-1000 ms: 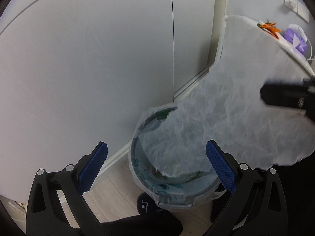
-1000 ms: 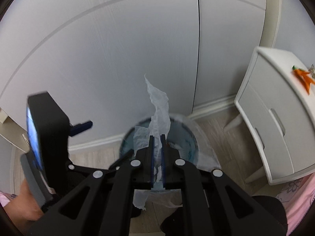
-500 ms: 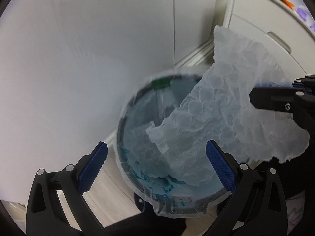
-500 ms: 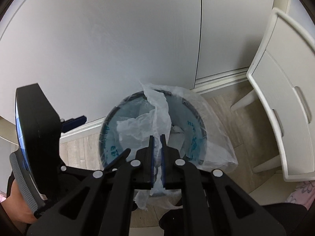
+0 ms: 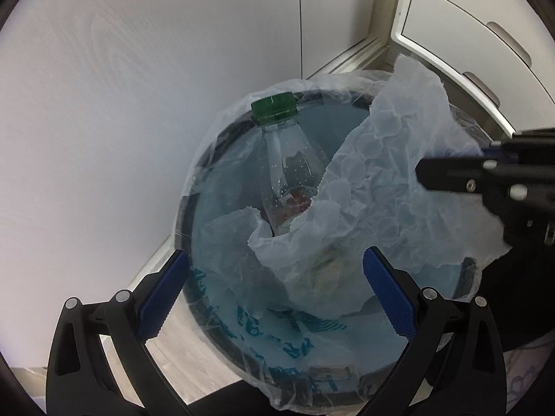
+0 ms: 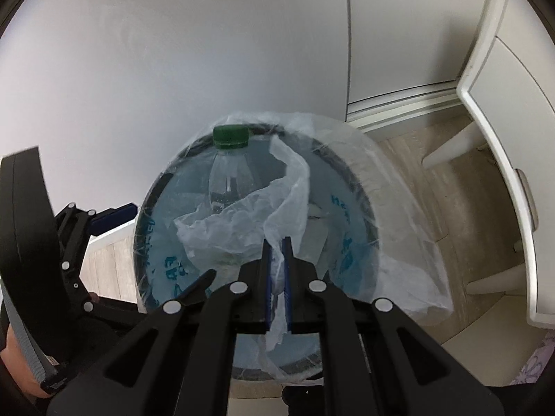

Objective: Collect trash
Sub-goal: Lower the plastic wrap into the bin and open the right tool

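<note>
Two tools hang over a lined bin (image 5: 194, 277) that stands on a wooden floor (image 6: 447, 187) against a pale wall, with a white cabinet (image 6: 503, 111) to its right. The right tool (image 6: 276, 242) is clamped on a thin white sheet of crumpled wrapping (image 6: 242, 222), its blue pads pressed together with the sheet trapped between them. The left tool (image 5: 274, 298) is spread wide and holds nothing; its pads straddle the near rim of the bin.

A second ago the sheet hung high above the bin, covering much of the left view, and the bin looked small below it. Now both tools have dropped steeply and the bin fills both views. The sheet's lower part already sags inside the rim, draped over the trash there. A clear bottle (image 5: 288, 170) with a green cap (image 5: 274, 104) leans against the far inner wall, and part of its body sits behind the sheet.

Judging from this, the carry is nearly over: the sheet is over the opening and partly in. What remains is for the right tool to let go so the sheet falls in.
</note>
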{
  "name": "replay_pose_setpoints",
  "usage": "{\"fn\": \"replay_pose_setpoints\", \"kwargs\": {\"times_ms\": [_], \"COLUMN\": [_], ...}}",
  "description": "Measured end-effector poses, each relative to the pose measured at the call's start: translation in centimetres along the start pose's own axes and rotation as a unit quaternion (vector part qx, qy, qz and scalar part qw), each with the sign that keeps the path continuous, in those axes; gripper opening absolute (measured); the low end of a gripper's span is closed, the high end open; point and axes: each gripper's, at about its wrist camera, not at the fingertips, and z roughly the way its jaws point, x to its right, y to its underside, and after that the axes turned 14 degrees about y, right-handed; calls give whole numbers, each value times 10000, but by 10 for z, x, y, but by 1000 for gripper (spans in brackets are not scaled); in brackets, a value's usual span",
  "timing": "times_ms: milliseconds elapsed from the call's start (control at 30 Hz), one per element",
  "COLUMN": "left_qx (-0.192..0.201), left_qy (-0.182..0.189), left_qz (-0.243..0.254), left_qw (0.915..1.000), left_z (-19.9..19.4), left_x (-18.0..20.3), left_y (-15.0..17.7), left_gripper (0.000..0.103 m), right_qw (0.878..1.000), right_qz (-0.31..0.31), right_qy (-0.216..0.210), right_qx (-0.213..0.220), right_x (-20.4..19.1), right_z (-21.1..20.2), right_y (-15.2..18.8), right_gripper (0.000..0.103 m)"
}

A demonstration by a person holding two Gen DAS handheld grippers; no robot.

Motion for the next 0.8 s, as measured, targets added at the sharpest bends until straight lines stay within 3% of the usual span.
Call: {"fn": "replay_pose_setpoints", "kwargs": {"times_ms": [500, 767, 800], "left_qx": [-218, -194, -174], "left_qy": [-117, -159, -168], "left_qz": [-310, -249, -247], "left_qw": [9992, 9994, 9994], "left_z": [12, 15, 11], "left_x": [-19, -12, -11], "left_y": [4, 2, 5], "left_gripper": [97, 97, 97], "right_qw": [9980, 9985, 9984], "right_qz": [-407, -352, -391], "right_qy": [238, 111, 134], "right_qx": [-416, -402, -386], "right_x": [-34, -37, -33], "right_z": [47, 38, 33], "right_y": [5, 10, 13], "right_gripper": [8, 12, 16]}}
